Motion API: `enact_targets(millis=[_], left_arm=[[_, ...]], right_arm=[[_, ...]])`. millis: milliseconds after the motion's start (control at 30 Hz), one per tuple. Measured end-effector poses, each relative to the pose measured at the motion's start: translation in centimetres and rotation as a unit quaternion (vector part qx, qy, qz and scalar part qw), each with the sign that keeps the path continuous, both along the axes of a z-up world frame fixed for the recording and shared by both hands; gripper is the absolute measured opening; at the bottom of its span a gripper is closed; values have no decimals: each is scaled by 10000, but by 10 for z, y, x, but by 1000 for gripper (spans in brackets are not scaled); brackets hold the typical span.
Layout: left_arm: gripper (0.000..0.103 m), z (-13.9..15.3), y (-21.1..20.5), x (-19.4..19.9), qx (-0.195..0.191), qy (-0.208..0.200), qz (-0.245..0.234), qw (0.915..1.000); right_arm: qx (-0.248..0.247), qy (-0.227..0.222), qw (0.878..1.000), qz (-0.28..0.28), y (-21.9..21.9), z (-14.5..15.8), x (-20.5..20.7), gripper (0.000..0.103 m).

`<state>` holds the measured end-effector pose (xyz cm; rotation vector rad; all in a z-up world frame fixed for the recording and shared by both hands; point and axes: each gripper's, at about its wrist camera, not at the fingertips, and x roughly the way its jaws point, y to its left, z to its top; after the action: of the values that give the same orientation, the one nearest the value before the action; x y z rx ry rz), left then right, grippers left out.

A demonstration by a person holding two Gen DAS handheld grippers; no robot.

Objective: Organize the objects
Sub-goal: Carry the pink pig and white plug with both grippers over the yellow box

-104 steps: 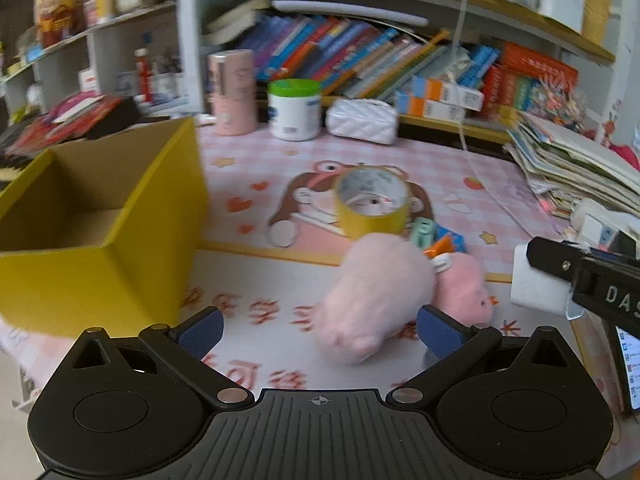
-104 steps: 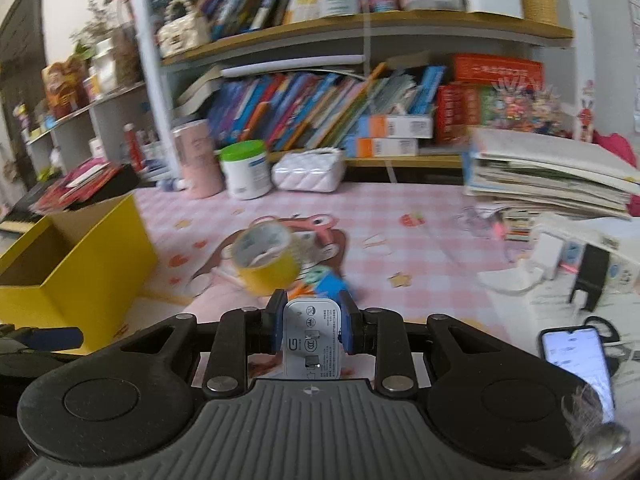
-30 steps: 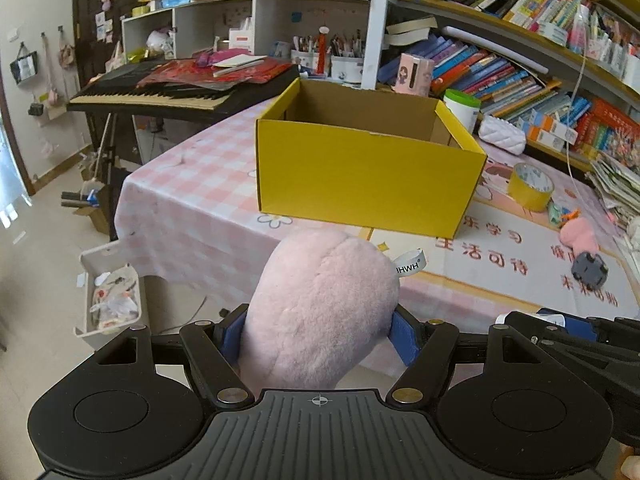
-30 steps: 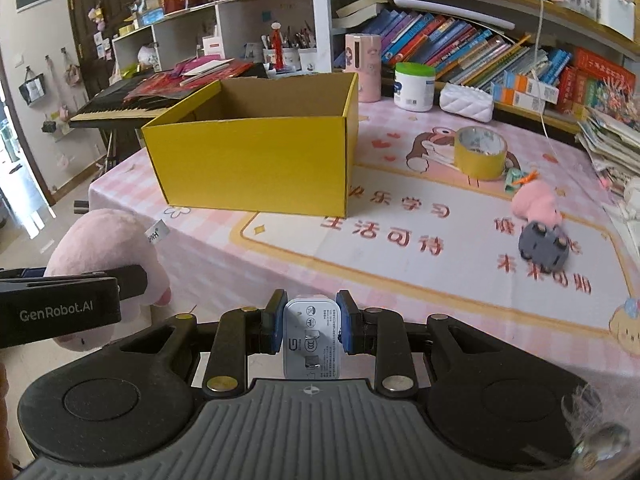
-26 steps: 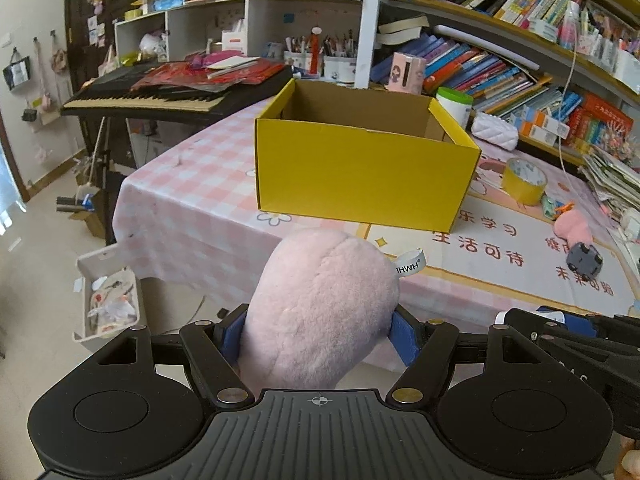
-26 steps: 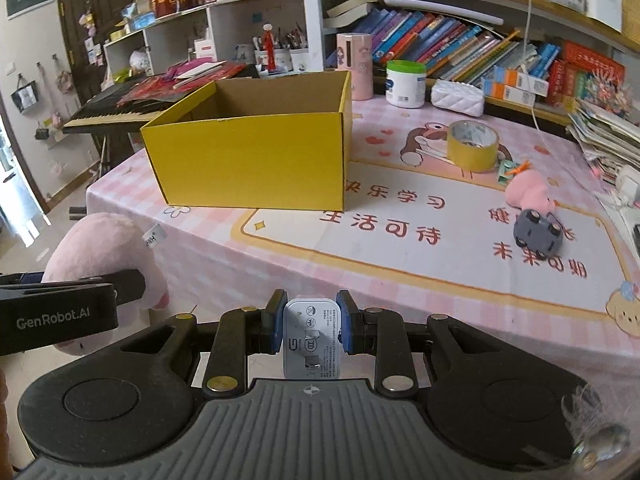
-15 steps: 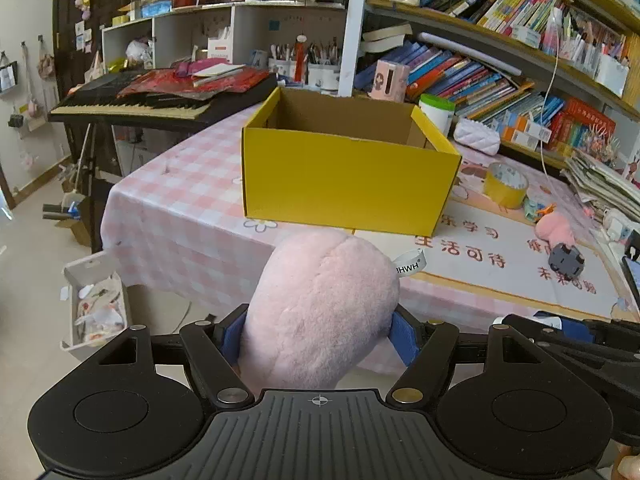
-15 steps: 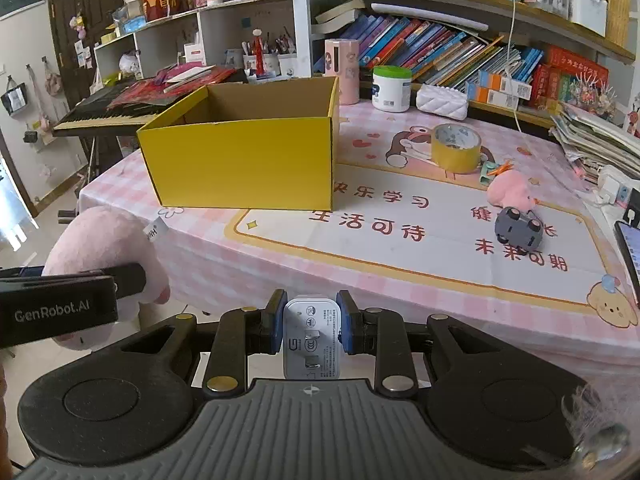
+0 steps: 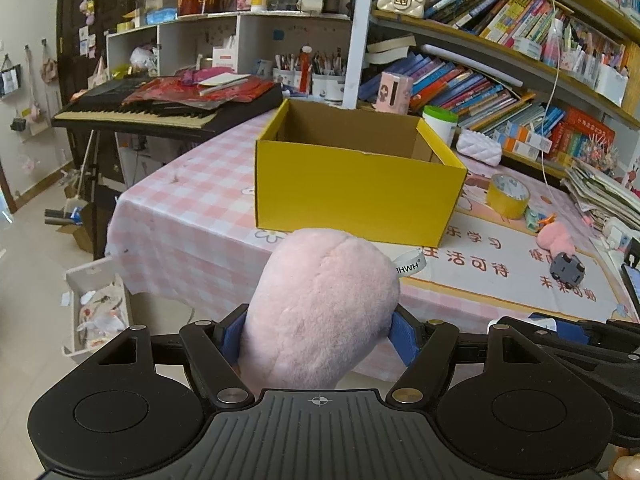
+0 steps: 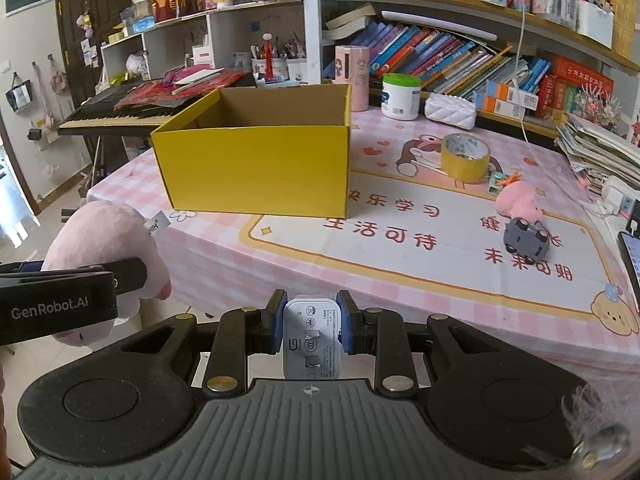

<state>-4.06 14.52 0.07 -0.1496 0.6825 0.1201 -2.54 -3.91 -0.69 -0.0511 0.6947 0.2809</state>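
Jaws full – yellow box [image 10: 256, 168] ahead, tape roll [image 10: 465, 157] beyond

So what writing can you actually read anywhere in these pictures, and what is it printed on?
"GenRobot.AI": side of the left tool.
"HWH", partly cut off: white tag on the big pink plush.
"快乐学习 生活可待 健… 未来可期": table mat; the third phrase is partly covered.
Print on the white charger in the right tool: too small.
Book spines: too blurred.
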Motion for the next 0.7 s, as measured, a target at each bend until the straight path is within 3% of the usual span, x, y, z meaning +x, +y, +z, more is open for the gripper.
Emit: enact_targets(millis=[700], left_arm=[[71,-2,17,25,39,43,289,9996]], right_arm=[[-15,70,9991,429,28,-5,39,25]])
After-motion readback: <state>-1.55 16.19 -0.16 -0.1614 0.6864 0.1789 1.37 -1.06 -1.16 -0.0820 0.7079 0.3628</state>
